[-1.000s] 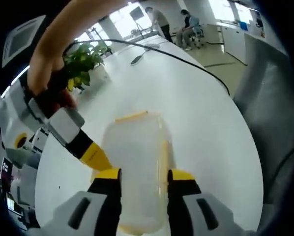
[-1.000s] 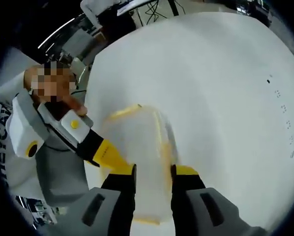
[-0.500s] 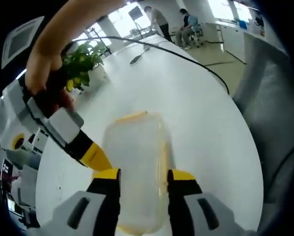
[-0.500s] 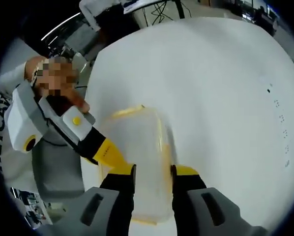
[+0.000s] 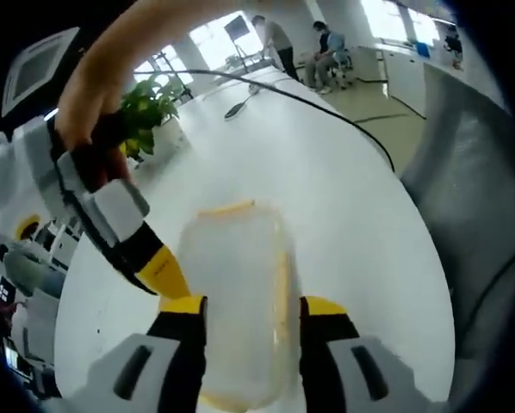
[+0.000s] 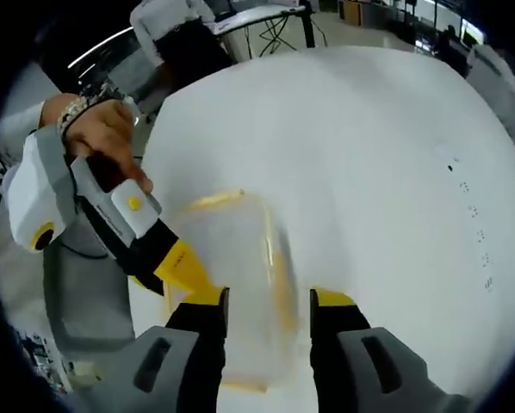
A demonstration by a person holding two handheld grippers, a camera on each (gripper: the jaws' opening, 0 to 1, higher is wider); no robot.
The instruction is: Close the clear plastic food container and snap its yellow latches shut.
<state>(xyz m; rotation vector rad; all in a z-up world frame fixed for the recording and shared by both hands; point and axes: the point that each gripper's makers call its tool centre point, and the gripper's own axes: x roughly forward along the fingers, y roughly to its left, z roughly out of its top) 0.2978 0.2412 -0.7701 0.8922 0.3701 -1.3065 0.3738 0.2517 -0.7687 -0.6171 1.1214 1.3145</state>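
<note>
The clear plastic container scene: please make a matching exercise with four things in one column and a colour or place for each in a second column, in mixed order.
Things:
1. container
2. latch
3. potted plant
4. table

Descriptions:
A. white, bearing the container
B. green leaves, at the table's far edge
C. yellow, on the container's far end
D. clear plastic, between the left gripper's yellow-tipped jaws

Pairs: 1-D, 2-C, 3-B, 4-A

The near end of the clear container (image 5: 236,301) is covered by the left gripper (image 5: 245,307), and in the right gripper view (image 6: 232,292) by the right gripper (image 6: 266,301). Whether the yellow latches (image 5: 281,288) are snapped cannot be told. The container's outline is blurred.
</note>
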